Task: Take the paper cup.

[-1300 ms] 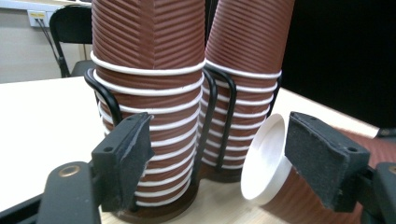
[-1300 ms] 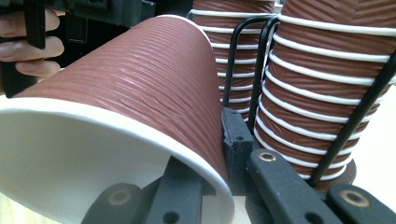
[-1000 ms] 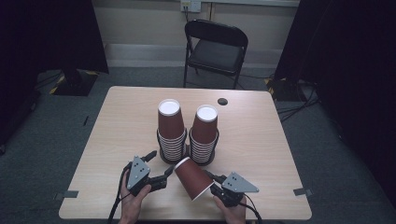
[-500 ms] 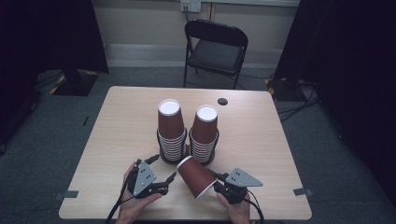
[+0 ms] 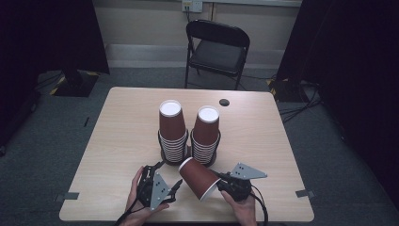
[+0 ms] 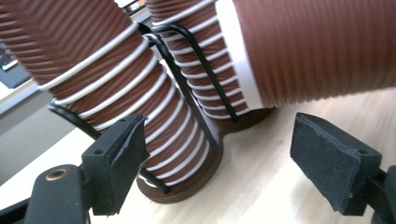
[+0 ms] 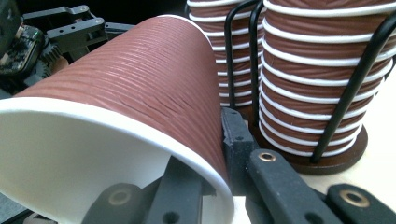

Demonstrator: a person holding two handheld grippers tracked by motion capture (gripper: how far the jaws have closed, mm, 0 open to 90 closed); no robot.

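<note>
Two stacks of upside-down brown paper cups stand in black wire holders mid-table: the left stack (image 5: 170, 127) (image 6: 107, 93) and the right stack (image 5: 207, 134) (image 7: 317, 84). A single brown cup (image 5: 200, 178) (image 7: 140, 93) (image 6: 317, 46) lies tilted, base toward the stacks. My right gripper (image 5: 217, 184) (image 7: 205, 172) is shut on its white rim, one jaw inside the cup and one outside. My left gripper (image 5: 169, 175) (image 6: 224, 163) sits just left of the cup. Its jaws have just been opening, and nothing is between them.
The stacks' round holder bases rest on a light wood table (image 5: 117, 141). A small black disc (image 5: 224, 102) lies near the far edge. A black folding chair (image 5: 219, 47) stands behind the table. Cables trail off the near edge from both grippers.
My left gripper has drawn back from the cup's base toward the near edge and its jaws have spread apart. The right gripper and the cup have barely shifted.
</note>
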